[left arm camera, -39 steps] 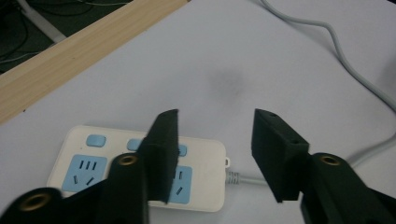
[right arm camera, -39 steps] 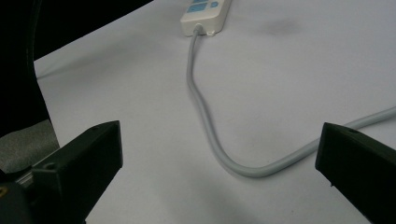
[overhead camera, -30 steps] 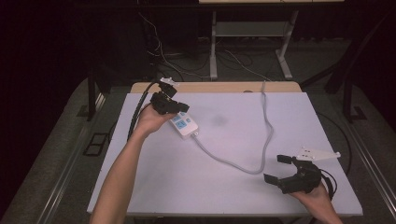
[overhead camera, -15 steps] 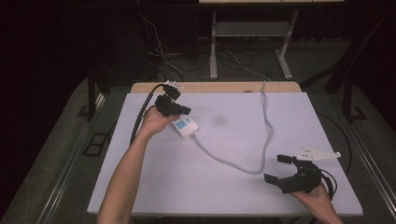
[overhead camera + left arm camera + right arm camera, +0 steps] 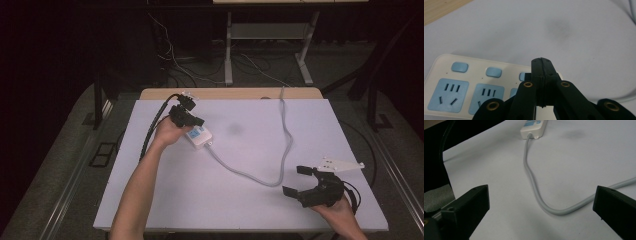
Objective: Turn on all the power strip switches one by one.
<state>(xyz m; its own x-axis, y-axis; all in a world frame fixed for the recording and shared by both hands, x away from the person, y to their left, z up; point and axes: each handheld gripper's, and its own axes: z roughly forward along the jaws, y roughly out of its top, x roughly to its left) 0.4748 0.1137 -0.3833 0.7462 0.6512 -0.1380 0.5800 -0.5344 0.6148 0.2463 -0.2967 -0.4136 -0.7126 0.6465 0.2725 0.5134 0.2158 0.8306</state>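
Power strip (image 5: 198, 136) lies flat on the white table (image 5: 250, 210), right under the tip of our left gripper (image 5: 541, 61). That gripper's jaws are squeezed tight together with nothing between them, and the tip hangs over the blue switch (image 5: 522, 76) at the end of the row, next to two more switches (image 5: 493, 72) and the sockets (image 5: 451, 95). We think it means to press that switch like a finger.

Our right gripper (image 5: 296, 181) waits well apart, with its jaws wide and holding nothing. The grey cord (image 5: 534, 187) bends on the table in front of it.

We guess the strip is hard plastic, light and smooth, so it may slide when pushed. The cord is soft and bendy. A good place to hold would be the strip's long sides, or the cord just by its end.
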